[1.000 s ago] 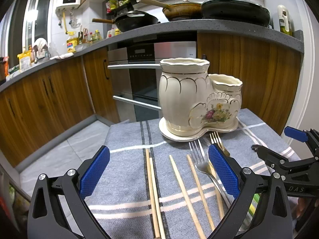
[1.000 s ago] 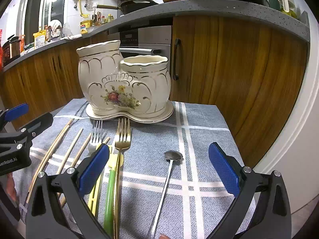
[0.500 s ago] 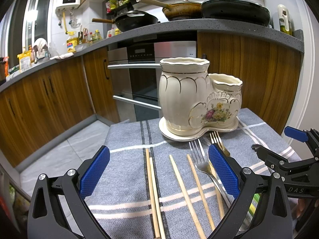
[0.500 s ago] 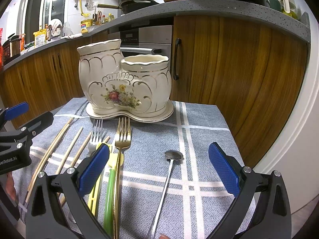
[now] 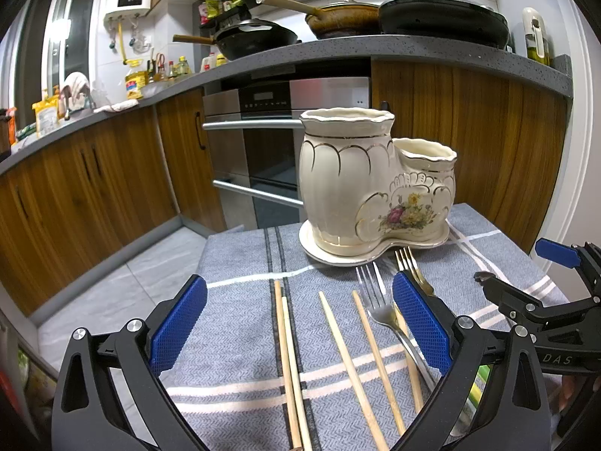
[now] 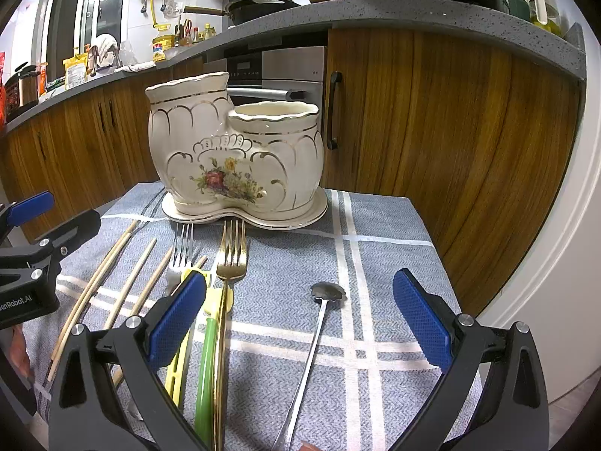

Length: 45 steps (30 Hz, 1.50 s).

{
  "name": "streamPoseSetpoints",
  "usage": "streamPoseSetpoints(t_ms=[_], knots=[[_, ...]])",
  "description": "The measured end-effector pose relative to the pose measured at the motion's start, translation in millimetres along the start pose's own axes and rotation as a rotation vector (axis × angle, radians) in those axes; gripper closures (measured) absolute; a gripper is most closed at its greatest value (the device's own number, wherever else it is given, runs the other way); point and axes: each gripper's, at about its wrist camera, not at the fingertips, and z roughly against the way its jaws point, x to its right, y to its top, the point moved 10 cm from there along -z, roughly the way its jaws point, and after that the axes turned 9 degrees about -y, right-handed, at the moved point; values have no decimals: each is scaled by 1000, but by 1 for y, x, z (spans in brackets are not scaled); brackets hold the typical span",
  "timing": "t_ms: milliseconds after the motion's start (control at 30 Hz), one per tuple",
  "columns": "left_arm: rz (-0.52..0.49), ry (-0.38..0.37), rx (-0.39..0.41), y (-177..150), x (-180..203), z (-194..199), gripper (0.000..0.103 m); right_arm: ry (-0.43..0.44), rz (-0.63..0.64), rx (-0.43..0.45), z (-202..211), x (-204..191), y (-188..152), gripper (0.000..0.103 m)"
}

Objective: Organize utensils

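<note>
The left gripper [image 5: 298, 329] is held low and level, its two black arms spread wide with the blue pads [image 5: 176, 325] facing each other across a broad gap, nothing between them. The right gripper [image 6: 298, 317] sits the same way, jaws wide apart and empty, blue pads [image 6: 422, 317] facing inward. The two are side by side, both pointing forward: each camera catches the other gripper at the edge of its view, the right one at [image 5: 541, 300] and the left one at [image 6: 33, 263].
</note>
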Motion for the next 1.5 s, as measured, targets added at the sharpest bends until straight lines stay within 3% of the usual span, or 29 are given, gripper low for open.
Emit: streamPoseSetpoints(t_ms=[1233, 1400, 1500], knots=[[-8, -7, -15, -6, -1, -6, 5, 4, 3, -11, -2, 1, -2, 5], [12, 20, -17, -2, -22, -4, 5, 71, -17, -51, -1, 7, -4, 5], [62, 34, -38, -4, -40, -1, 5, 110, -64, -134, -5, 18, -13, 5]])
